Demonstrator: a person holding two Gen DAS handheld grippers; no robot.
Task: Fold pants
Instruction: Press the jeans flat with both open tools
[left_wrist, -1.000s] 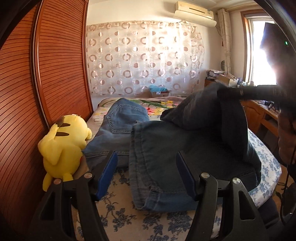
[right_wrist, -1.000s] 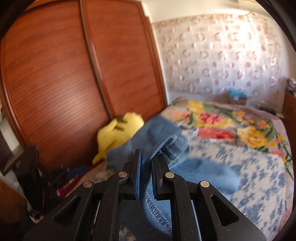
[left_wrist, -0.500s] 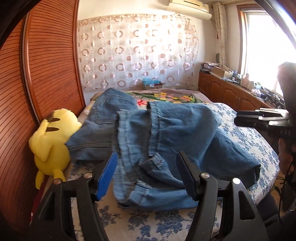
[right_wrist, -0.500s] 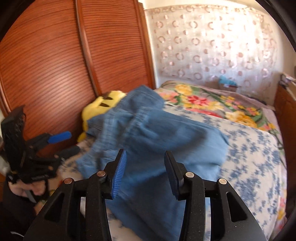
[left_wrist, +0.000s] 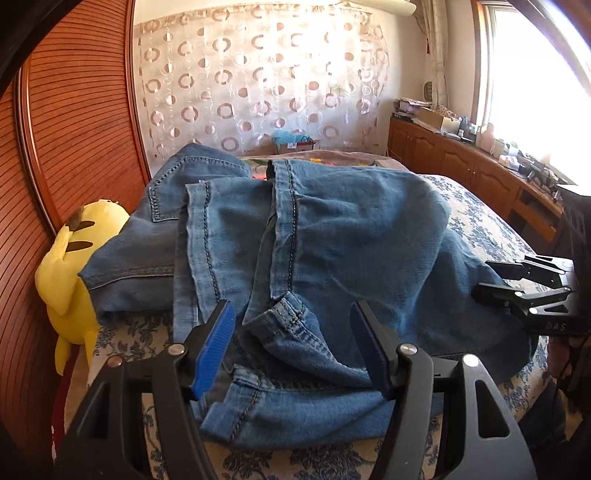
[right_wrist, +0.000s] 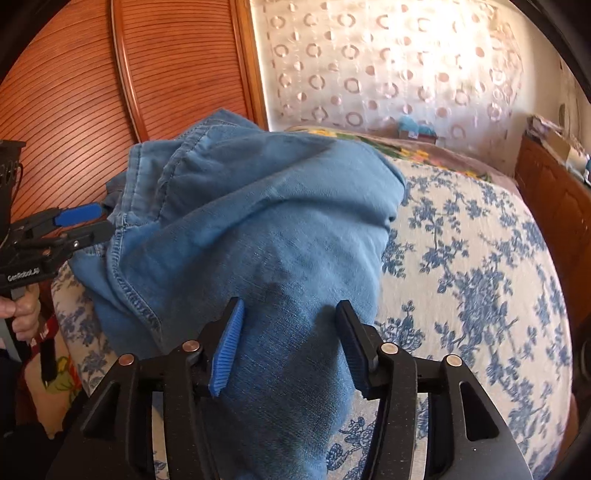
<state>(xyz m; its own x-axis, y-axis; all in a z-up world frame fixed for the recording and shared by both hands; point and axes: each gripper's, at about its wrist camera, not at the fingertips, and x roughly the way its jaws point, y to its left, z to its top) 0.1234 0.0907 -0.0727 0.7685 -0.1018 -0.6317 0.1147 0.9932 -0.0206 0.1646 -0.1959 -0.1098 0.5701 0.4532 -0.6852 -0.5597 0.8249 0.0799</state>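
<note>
Blue jeans (left_wrist: 332, 240) lie folded over on the bed, legs laid across the waist part, with the hems (left_wrist: 280, 317) bunched at the near edge. My left gripper (left_wrist: 291, 314) hovers just over those hems. Its jaws are closing a little, and the pads touch no cloth. In the right wrist view the jeans (right_wrist: 258, 221) form a heap, and my right gripper (right_wrist: 290, 306) sits low over the folded end. Its jaws are opening, with denim below and between them but not pinched. Each gripper shows in the other's view: right gripper (left_wrist: 524, 288), left gripper (right_wrist: 85, 221).
A yellow plush toy (left_wrist: 74, 266) leans at the bed's left edge against the wooden wardrobe doors (left_wrist: 74, 129). The bed cover (right_wrist: 461, 277) is white with blue flowers. A low wooden cabinet (left_wrist: 461, 166) runs under the window on the right.
My right gripper, which was shut on the jeans hem and held high, has opened, let go and sunk. The lifted legs now lie over the waist. My left gripper came lower and closer.
</note>
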